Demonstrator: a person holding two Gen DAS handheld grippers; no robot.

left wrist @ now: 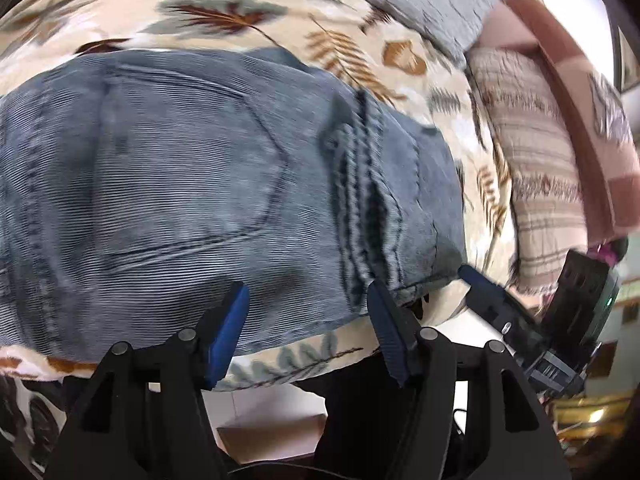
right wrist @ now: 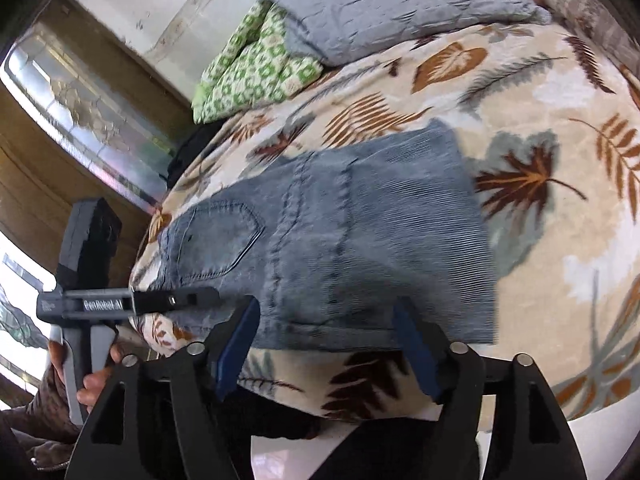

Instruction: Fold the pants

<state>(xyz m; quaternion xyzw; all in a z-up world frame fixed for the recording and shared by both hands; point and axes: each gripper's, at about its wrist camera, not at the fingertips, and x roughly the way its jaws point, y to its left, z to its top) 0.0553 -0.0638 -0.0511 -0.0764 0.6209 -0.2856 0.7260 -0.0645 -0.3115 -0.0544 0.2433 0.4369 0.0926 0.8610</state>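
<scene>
The jeans [right wrist: 340, 240] lie folded into a compact block on the leaf-print blanket [right wrist: 560, 260], its near edge toward 6 o'clock. Both the left gripper [left wrist: 308, 312] and right gripper [right wrist: 326, 322] stand released, jaws apart and empty at that edge. Folding looks nearly finished; perhaps one last fold or smoothing remains.

Folded blue-grey corduroy pants [right wrist: 340, 240] are lying on a bedspread [right wrist: 560, 240] printed with brown and grey leaves, back pocket facing up. The right gripper [right wrist: 326, 316] is hovering over their near edge, its blue pads spread wide with nothing pinched. At the left, a hand [right wrist: 86, 380] is gripping the left gripper [right wrist: 176, 300]. A grey pillow [right wrist: 400, 4] and green patterned cloth [right wrist: 256, 68] are sitting beyond.
</scene>
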